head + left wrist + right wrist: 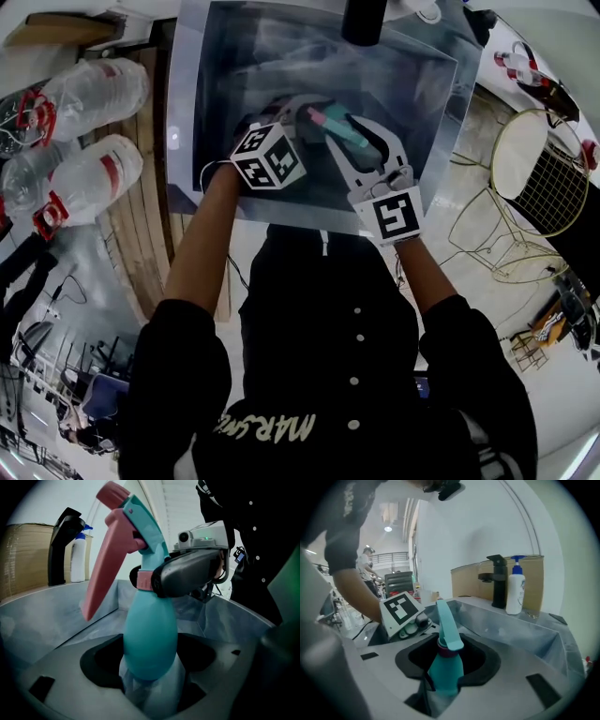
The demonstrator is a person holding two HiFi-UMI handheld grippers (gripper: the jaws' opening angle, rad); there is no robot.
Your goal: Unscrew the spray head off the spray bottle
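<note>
A teal spray bottle (339,127) with a pink trigger (101,573) is held over the sink (187,112) between both grippers. My left gripper (150,686) is shut on the bottle's rounded teal body (150,639), with its marker cube at centre left in the head view. My right gripper (443,691) comes in from the right, and its dark finger (187,576) presses on the pink collar (144,579) under the spray head (145,531). The head sits on the neck. In the right gripper view the bottle (445,667) stands between the jaws, with the spray head (449,625) pointing up.
A black faucet (499,581) and a white pump bottle (515,592) stand at the sink's back edge before a cardboard box (23,559). Large plastic water bottles (94,89) lie on wooden boards at left. A wire chair (534,169) stands at right.
</note>
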